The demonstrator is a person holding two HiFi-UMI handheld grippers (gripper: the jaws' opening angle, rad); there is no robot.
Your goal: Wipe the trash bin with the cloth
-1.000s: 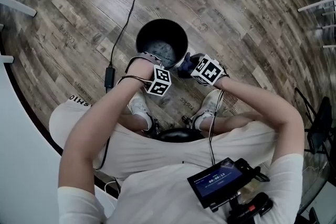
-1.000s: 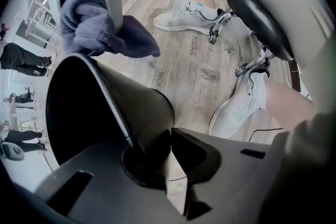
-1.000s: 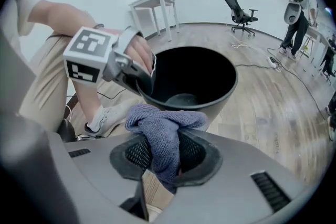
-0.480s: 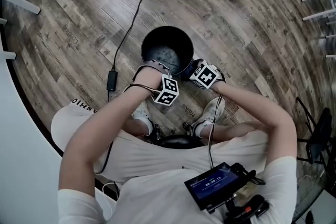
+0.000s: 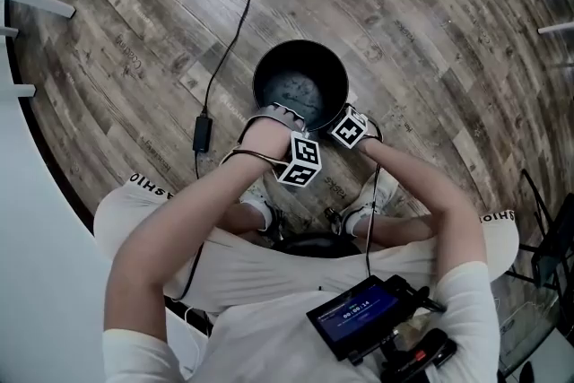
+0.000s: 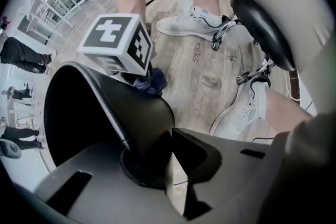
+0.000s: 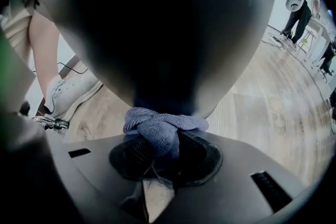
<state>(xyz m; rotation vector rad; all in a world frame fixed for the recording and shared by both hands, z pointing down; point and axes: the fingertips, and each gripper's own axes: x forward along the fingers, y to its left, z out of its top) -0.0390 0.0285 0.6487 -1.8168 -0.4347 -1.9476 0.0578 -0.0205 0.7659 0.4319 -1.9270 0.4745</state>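
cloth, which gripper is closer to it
Right. The right gripper is shut on the cloth at the outer wall of the trash bin; the left gripper clamps its rim, apart from the cloth.

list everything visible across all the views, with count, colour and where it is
trash bin: one, black, upright on the wooden floor by the feet
cloth: one, blue-grey, bunched against the bin's outer wall
cable with inline box: one, black, on the floor left of the bin
stool: one, black seat, under the person
screen device: one, black, at the person's chest
bystanders: at least two, dark clothes, far background
shoes: two, white, beside the stool
left gripper: one, dark grey, shut on the bin's rim
right gripper: one, dark grey, shut on the cloth
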